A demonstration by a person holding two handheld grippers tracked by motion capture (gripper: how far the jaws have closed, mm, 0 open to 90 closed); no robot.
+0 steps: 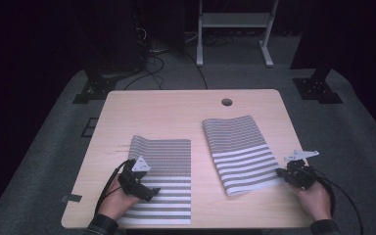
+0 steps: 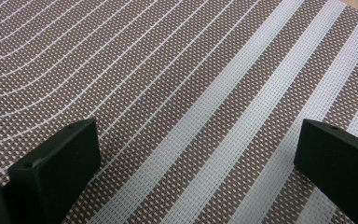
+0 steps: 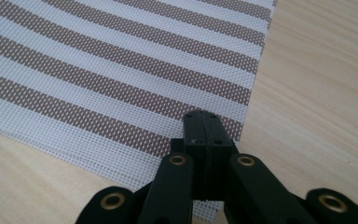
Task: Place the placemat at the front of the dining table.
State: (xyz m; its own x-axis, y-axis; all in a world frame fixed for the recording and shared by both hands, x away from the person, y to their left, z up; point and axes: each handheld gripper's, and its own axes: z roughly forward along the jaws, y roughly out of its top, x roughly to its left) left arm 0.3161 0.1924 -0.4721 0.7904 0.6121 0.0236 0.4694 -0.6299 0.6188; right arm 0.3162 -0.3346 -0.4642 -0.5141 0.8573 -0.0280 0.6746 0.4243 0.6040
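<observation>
Left gripper: jaws spread, over left mat at table's near edge.
Right gripper: jaws pressed together, pinching right mat's near corner.
High view: bare wood between mats.

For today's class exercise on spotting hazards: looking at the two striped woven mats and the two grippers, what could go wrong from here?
1. The right gripper is shut at the corner of the right brown-and-white striped woven placemat; whether it pinches the weave is unclear, so a pull might slip off.
2. That mat lies askew near the light wooden table edge; dragging could slide it off.
3. The left gripper hangs open over the left striped woven placemat, whose far edge curls; closing may bunch it.
</observation>
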